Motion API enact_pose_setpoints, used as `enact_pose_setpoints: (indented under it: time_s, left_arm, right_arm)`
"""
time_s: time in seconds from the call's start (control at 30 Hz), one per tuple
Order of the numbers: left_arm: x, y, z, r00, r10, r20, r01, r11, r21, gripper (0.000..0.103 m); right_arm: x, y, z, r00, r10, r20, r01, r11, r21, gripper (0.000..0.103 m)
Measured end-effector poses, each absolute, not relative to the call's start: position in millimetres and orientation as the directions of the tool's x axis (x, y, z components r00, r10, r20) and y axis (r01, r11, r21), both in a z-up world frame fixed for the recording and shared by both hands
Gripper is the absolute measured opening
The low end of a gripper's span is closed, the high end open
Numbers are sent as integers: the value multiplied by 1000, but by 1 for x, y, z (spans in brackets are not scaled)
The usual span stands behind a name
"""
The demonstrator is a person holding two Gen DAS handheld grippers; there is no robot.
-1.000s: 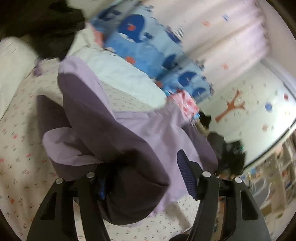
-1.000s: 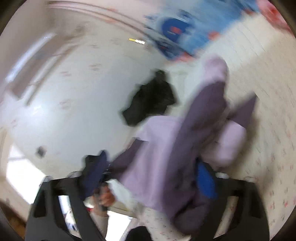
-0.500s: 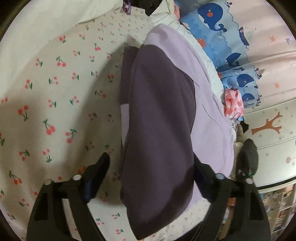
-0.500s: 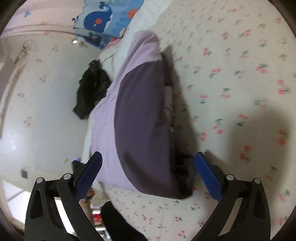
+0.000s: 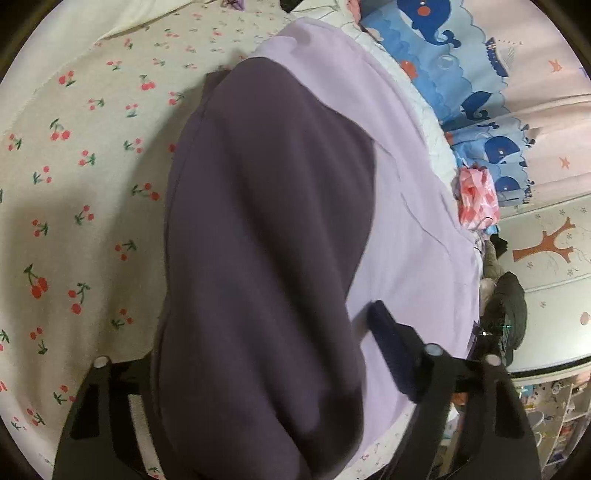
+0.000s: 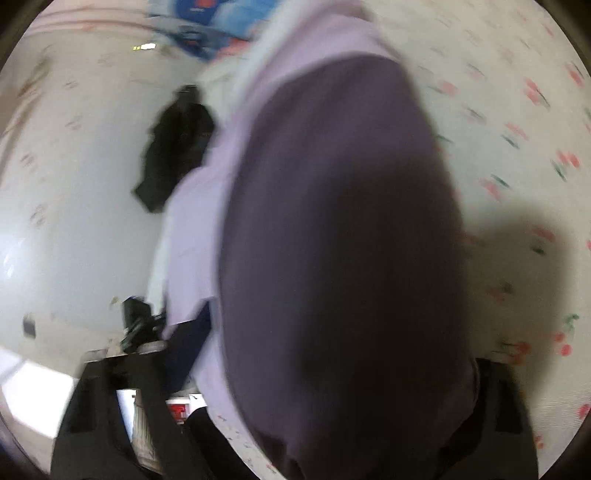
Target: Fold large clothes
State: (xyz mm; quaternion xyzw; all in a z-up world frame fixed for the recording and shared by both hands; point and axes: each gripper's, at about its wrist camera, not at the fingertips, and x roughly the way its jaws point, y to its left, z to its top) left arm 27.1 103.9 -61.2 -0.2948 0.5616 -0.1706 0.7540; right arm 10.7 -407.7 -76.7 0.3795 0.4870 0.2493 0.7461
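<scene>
A folded garment (image 5: 266, 221), dark purple on top with pale lilac beside it, lies on the cherry-print bedsheet (image 5: 74, 177). My left gripper (image 5: 262, 332) straddles its near end and its jaws are closing. The right finger (image 5: 391, 343) rests on the lilac part with a slim gap to the dark fold, and the left finger is hidden behind that fold. The right wrist view is blurred. There the garment (image 6: 340, 229) fills the span of my right gripper (image 6: 332, 343), which is closing too. Its left pad (image 6: 184, 350) sits at the lilac edge and its other finger is covered.
A black garment (image 6: 173, 147) lies past the bed's edge. Blue whale-print curtains (image 5: 461, 55) and a red-and-pink bag (image 5: 476, 199) stand beyond the far side. Shelves (image 5: 561, 424) fill the lower right corner. A white pillow (image 5: 110, 22) lies at the head.
Both grippers came down with the garment, let it go flat and folded on the sheet with jaws wide, and now sit lower over its near end with narrower jaws.
</scene>
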Motion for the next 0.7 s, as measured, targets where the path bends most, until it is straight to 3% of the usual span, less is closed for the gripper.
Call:
enact_pose_setpoints:
  time_s: [0.07,0.13,0.2,0.27,0.43,0.47,0.53,0.6,0.63,0.7]
  left_arm:
    - [29,92,-39,349,-647,-677,14,726,-687,74]
    - [32,79,-13,381,-705,-598,105,676,-730,65]
    - [34,53,22,390,-759,-521,208,624,-753,57]
    - [34,27,45,381,-789,-482,286,596,-750,56]
    - [36,-15,54,328,-830,-450,367,551,-749,53]
    - [38,-18,40,318,-826,-466,350,559,-752,53]
    - [45,-19,11,309,-779,-545,294,623,-725,53]
    - [52,-12,-46,237,-692,-682,162,720,-675,53]
    - [53,-6,-63,210,-687,-695,121,724,-679,65]
    - [43,11,-83,197,-730,-655,50,674,-737,72]
  right_arm:
    - [3,-407,-48,457,759,-463,-104,563,820,52]
    - [-1,-402,-15,483,757,-441,-185,580,793,44]
    - [-6,-398,15,498,758,-421,-242,588,772,41]
    - [-14,-399,49,527,750,-401,-292,602,743,40]
    - [-52,-456,97,642,688,-340,-303,634,712,40]
    - [-66,-478,92,672,650,-357,-264,659,704,40]
    - [-77,-508,68,692,573,-439,-156,712,684,50]
    - [-83,-545,14,630,490,-603,47,750,659,62]
    - [-88,-563,-13,577,450,-682,153,761,631,62]
    - [-107,-593,-56,534,500,-682,260,671,695,62]
